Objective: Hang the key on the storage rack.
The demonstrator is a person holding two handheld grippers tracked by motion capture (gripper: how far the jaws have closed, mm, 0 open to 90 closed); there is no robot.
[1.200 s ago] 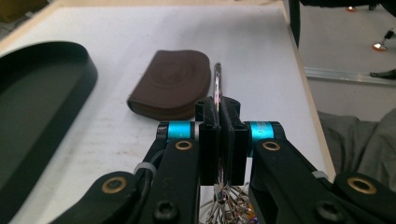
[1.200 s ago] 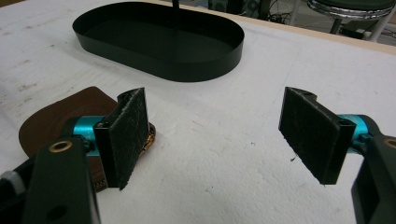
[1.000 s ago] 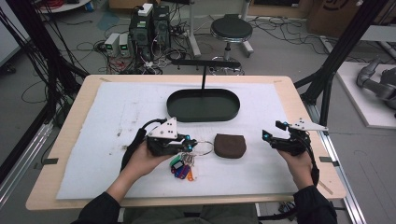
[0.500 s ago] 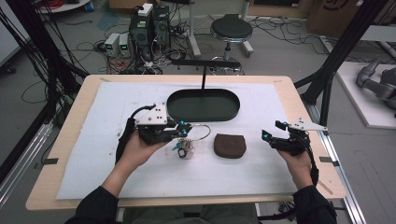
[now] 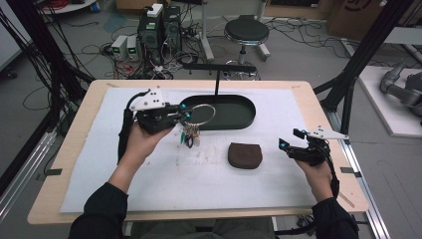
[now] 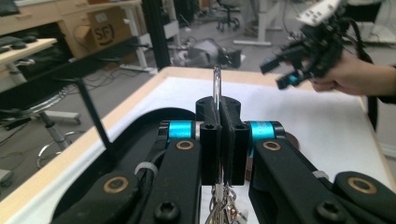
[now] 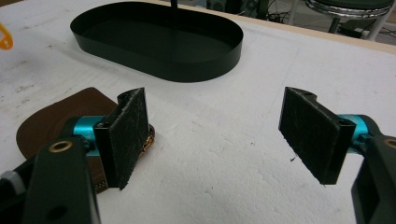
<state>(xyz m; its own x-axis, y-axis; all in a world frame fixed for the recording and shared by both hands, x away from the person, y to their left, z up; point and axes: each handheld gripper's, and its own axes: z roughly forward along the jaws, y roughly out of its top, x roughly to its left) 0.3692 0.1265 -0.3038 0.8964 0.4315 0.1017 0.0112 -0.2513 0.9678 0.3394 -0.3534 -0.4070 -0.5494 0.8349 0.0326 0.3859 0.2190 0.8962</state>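
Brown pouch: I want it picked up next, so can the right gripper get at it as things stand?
Probably yes: the right gripper is open, and bare white mat lies between it and the brown pouch.

A light wooden table (image 5: 69,149) fills the middle of the high view, its corners rounded. A white sheet (image 5: 164,199) covers nearly all of its top, leaving a bare wooden border along every edge; the sheet shows faint dark smudges near its centre. A black oval tray (image 5: 244,117) with a low wall lies on the sheet in the upper middle of the frame, and a thin black post with a crossbar rises from it. A dark brown pouch (image 5: 245,155) lies flat on the sheet right of centre, below the tray and apart from it.
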